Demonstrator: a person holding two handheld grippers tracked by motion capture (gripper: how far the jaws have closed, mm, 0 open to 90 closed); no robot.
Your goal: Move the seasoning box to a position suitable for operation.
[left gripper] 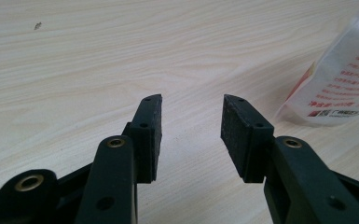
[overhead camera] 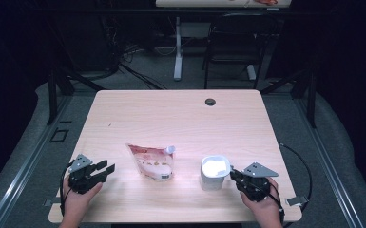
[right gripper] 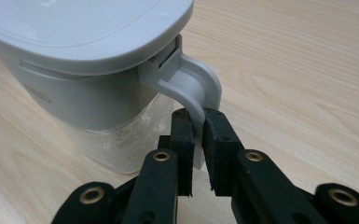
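At the near left of the counter (overhead camera: 123, 114), the left gripper (overhead camera: 105, 170) is held low with its jaws apart and nothing between them; in the left gripper view bare wood is seen between the pads (left gripper: 235, 130). Just to its right, near the middle, a pouch (overhead camera: 151, 161) is lying flat, its white spout (overhead camera: 170, 149) turned to the far right. The pouch is judged to be soft and light, a printed film that will buckle and slide under a pinch. It would best be taken at a sealed edge or at the stiff spout, not across its slack belly.

Further right a jug (overhead camera: 214, 172) stands upright, white-lidded, with a clear lower wall frosted by what looks like powder. Its handle (right gripper: 193, 93) is clamped by the jaws of the right gripper (overhead camera: 233, 176), as is seen in the right gripper view, where the pads are pressed on either side of the handle's lower leg. The jug is judged to be rigid plastic, smooth and therefore somewhat slippery, and of moderate weight if filled. With a hold on one narrow strap of handle, swinging or twisting about the pads is likely when it is lifted or tipped. A firm squeeze and a slow, level lift are called for. The lid looks merely hinged or clipped and should not be trusted to bear load.
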